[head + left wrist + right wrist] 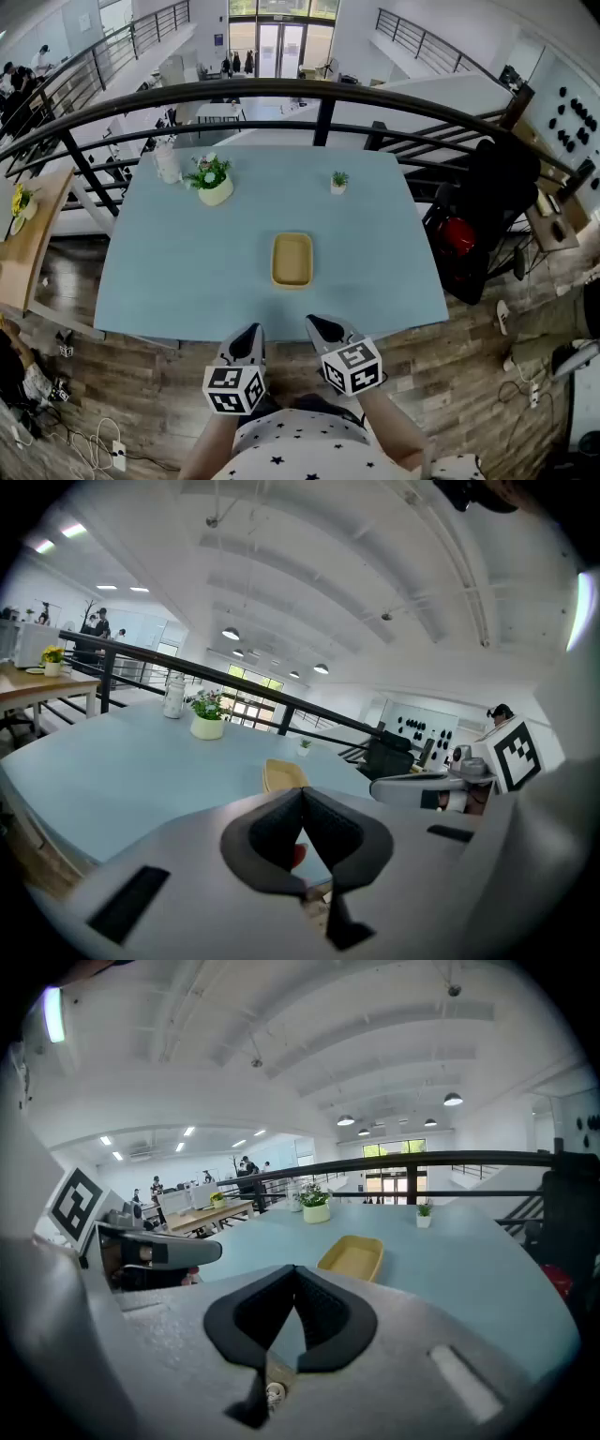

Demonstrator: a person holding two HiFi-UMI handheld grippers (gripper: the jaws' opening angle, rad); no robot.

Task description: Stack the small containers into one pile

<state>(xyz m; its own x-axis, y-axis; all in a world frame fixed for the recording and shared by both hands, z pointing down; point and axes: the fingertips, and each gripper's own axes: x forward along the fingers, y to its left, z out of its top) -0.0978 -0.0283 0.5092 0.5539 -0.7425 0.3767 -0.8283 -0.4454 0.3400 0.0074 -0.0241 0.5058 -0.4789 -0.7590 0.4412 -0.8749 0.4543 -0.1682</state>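
Note:
A shallow yellow rectangular container sits alone near the middle of the light blue table; whether it is one piece or several nested I cannot tell. It also shows in the left gripper view as the yellow container and in the right gripper view as the yellow container. My left gripper and right gripper hover side by side at the table's front edge, short of the container. The left gripper and the right gripper each have jaws pressed together with nothing between them.
At the table's back stand a potted plant in a white pot, a tiny plant and a clear jar. A black railing runs behind. A black chair with a red item stands right; a wooden table left.

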